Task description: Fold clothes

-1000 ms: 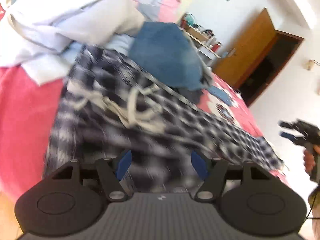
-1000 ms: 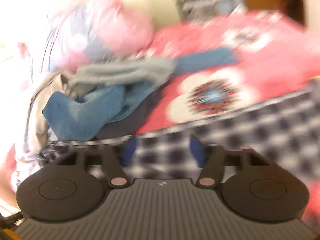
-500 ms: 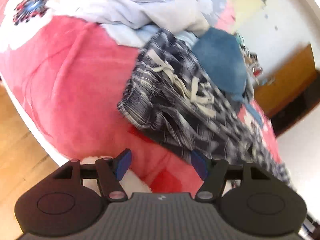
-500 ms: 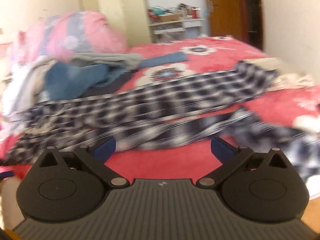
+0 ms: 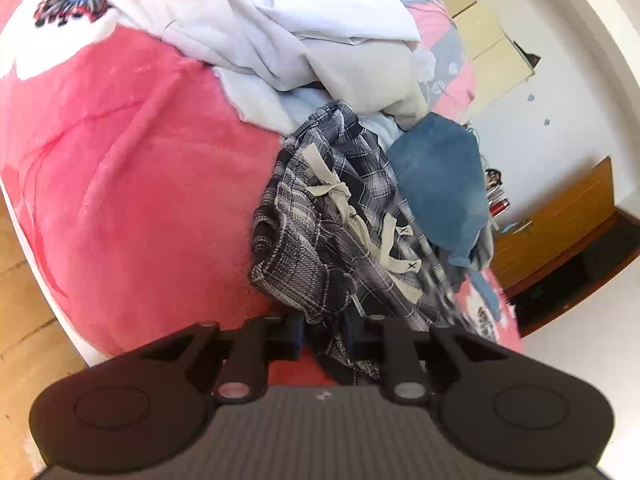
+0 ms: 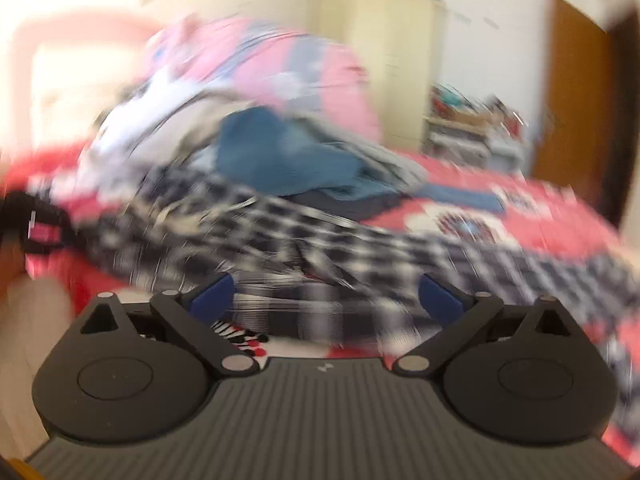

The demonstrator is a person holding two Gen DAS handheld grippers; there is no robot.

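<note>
On the bed (image 5: 120, 184), the plaid trousers (image 5: 320, 240) lie nearest, their near edge between the fingers of the left gripper (image 5: 323, 338). Behind them sits a heap of pale garments (image 5: 304, 40); to their right, a denim piece (image 5: 440, 184). Farther right — beyond the bed — stands a wooden door (image 5: 560, 224). Floorboards (image 5: 24, 320) lie at near left.

In the right wrist view the trousers (image 6: 360, 248) stretch across before the right gripper (image 6: 326, 300) — a wardrobe (image 6: 384, 60) stands far behind.

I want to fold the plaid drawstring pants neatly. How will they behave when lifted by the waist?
The plaid pants look thin and crumpled, so they will probably hang limp and stretch out. The cream drawstring lies loose and may dangle. The left claw is closing on the waist edge.
</note>
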